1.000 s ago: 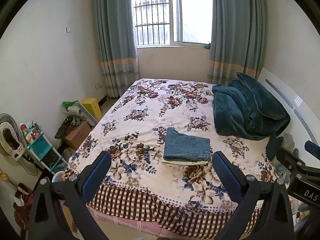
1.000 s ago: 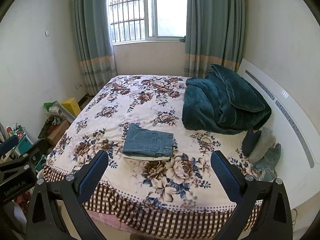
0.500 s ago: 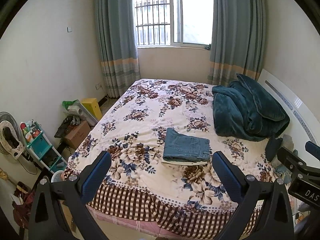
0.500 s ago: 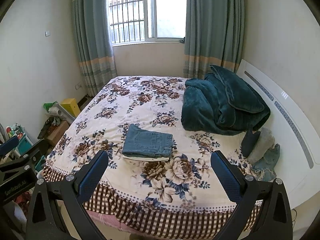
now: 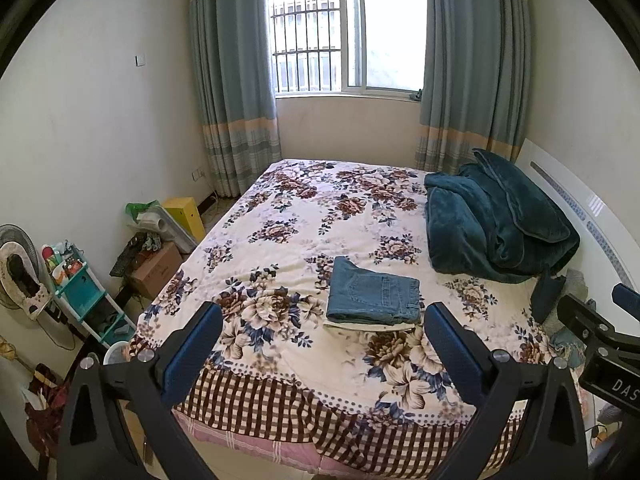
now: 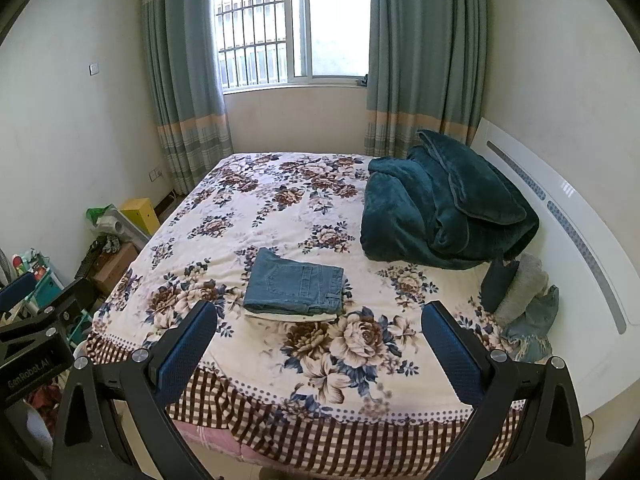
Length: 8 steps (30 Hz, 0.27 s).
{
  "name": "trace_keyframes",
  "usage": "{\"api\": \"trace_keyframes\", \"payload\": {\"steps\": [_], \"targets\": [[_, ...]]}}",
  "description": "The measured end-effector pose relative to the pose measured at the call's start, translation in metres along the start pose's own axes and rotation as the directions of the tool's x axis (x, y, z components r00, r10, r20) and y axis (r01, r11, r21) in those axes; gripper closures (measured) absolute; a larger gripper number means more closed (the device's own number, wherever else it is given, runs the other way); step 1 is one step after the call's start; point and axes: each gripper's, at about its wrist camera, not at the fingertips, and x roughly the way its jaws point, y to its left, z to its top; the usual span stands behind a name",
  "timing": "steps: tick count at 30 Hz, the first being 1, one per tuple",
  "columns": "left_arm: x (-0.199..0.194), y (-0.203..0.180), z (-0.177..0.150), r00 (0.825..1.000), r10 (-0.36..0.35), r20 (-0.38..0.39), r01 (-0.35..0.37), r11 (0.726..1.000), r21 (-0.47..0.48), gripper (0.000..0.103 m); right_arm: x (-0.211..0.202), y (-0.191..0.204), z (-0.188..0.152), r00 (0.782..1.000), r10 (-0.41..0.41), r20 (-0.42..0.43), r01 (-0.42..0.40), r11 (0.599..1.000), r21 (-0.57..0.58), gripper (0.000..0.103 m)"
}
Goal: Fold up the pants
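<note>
**Folded jeans on the bed**

Lying as a neat folded rectangle, the jeans (image 5: 374, 296) sit on a white layer near the foot of the floral bed (image 5: 280, 248), well apart from the teal blanket (image 5: 496, 224). The left gripper (image 5: 320, 344) and right gripper (image 6: 318, 340) hang back off the bed edge, fingers spread wide, holding nothing.

The left gripper (image 5: 320, 344) has a matte black frame whose angular arms carry triangular cut-outs and round silver screws near the tips. Its fingers (image 5: 192, 350) are faced with dark blue, finely dimpled pads. The right gripper (image 6: 318, 342) is built the same, with blue textured fingers (image 6: 450, 354). White lettering marks each black body: "DAS" on the right one, "GenRobot.AI" on the left.
</note>
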Motion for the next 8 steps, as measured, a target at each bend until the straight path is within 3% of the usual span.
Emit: {"api": "trace_keyframes", "payload": {"steps": [8], "targets": [[-0.0042,-0.0011,0.0001,1.000,0.006,0.008,-0.006,1.000,-0.004,0.000,0.0000,-0.0009,0.0013,1.000,0.001,-0.002,-0.001,1.000,0.000,0.000]]}}
